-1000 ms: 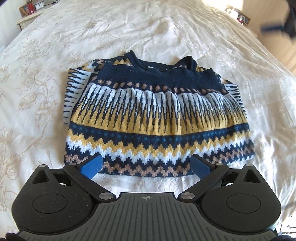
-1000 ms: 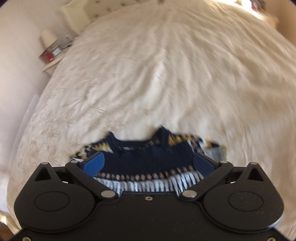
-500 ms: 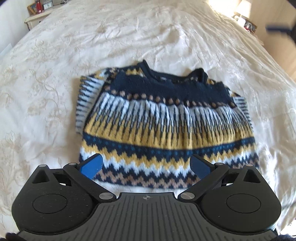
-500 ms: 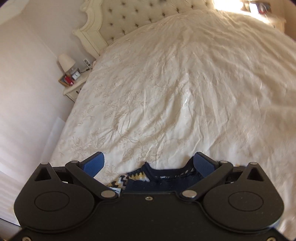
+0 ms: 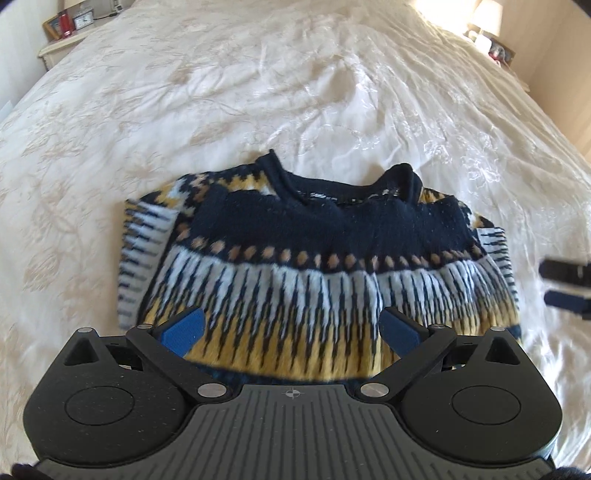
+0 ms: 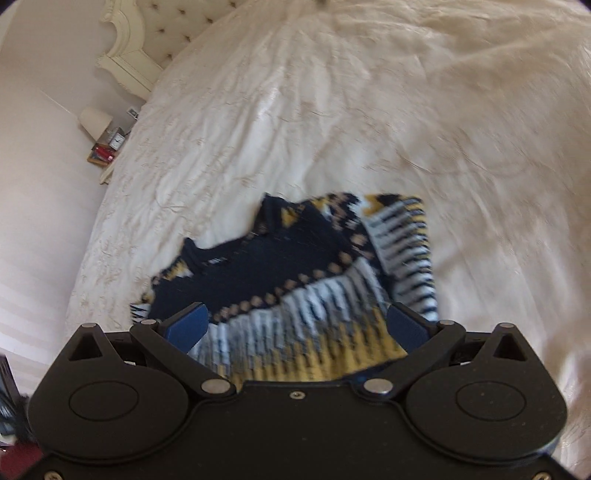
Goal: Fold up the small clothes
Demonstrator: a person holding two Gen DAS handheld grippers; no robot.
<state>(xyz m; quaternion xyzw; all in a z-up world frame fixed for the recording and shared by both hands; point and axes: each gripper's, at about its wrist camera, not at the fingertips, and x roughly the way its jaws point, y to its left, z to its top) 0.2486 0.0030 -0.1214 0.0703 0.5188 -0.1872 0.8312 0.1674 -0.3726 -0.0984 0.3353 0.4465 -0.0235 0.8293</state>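
A navy, yellow and white patterned knit sweater (image 5: 314,266) lies flat on the cream bedspread (image 5: 258,92), sleeves folded in, neck away from me. My left gripper (image 5: 291,328) is open and empty, hovering over the sweater's lower yellow band. My right gripper (image 6: 297,326) is open and empty above the same sweater (image 6: 295,273), seen at a slant in the blurred right wrist view. The right gripper's fingertips (image 5: 565,288) show at the right edge of the left wrist view, beside the sweater's right side.
A bedside table with a clock and red items (image 5: 70,26) stands at the far left; it also shows in the right wrist view (image 6: 107,147) with a lamp (image 6: 94,120). Another lamp (image 5: 487,18) stands far right. The tufted headboard (image 6: 147,44) is beyond.
My left gripper has moved forward over the sweater, hiding its hem. My right gripper has swung down and in beside the sweater's right side. Both stayed open.
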